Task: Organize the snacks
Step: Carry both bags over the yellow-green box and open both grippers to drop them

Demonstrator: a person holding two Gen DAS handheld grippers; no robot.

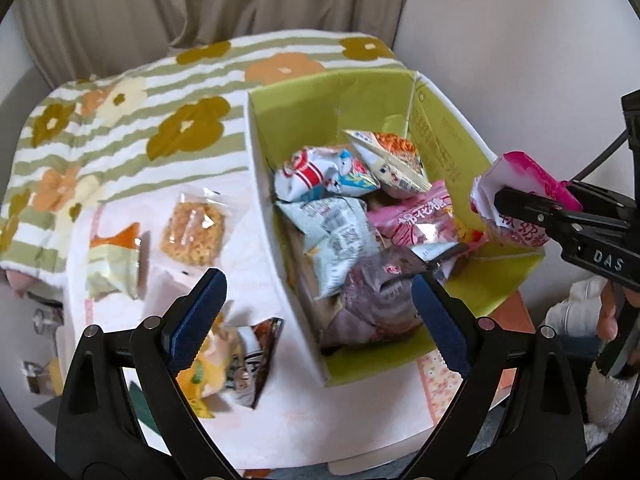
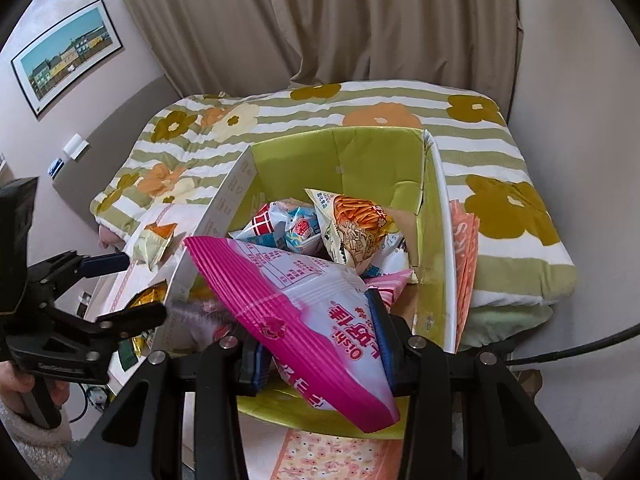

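A green-lined cardboard box (image 1: 360, 92) stands on the table, full of snack bags, and also shows in the right wrist view (image 2: 360, 152). My right gripper (image 2: 320, 344) is shut on a pink and white snack bag (image 2: 304, 304) and holds it above the box's near right rim; the bag shows at the right edge of the left wrist view (image 1: 520, 196). My left gripper (image 1: 316, 300) is open and empty, low over the box's left wall. Loose snacks lie left of the box: a clear pack of fried pieces (image 1: 194, 232), an orange and pale green pack (image 1: 114, 264) and a yellow bag (image 1: 224, 364).
A striped flower-print blanket (image 1: 132, 128) covers the bed behind the table. A pink patterned cloth (image 2: 328, 456) lies under the box. Curtains hang at the back. A framed picture (image 2: 68, 56) hangs on the left wall.
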